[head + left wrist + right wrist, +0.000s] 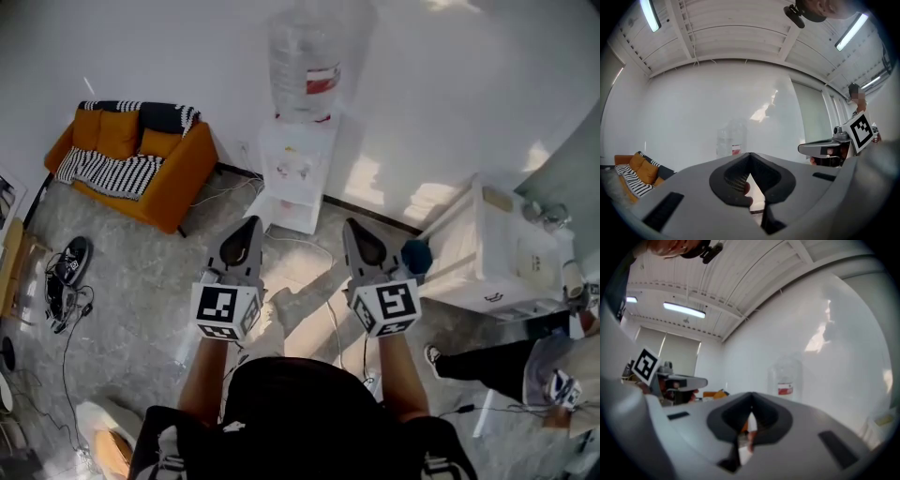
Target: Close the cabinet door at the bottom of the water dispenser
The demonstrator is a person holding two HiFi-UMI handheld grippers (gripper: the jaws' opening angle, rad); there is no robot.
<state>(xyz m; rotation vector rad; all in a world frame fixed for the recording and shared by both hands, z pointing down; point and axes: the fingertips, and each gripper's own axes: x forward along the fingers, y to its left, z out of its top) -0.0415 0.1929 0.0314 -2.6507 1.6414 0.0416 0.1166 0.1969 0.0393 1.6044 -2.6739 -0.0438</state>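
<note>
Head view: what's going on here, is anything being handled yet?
A person holds a tool in each hand. The left tool and right tool are both shut and empty, pointing level toward the water dispenser ahead. Neither touches it; both are well short of it. From here I can't tell whether the door of its bottom cabinet is open. An orange sofa stands to the dispenser's left.

Against the wall (450, 112), sofa (131, 159) left of the water dispenser (298, 169)
</note>
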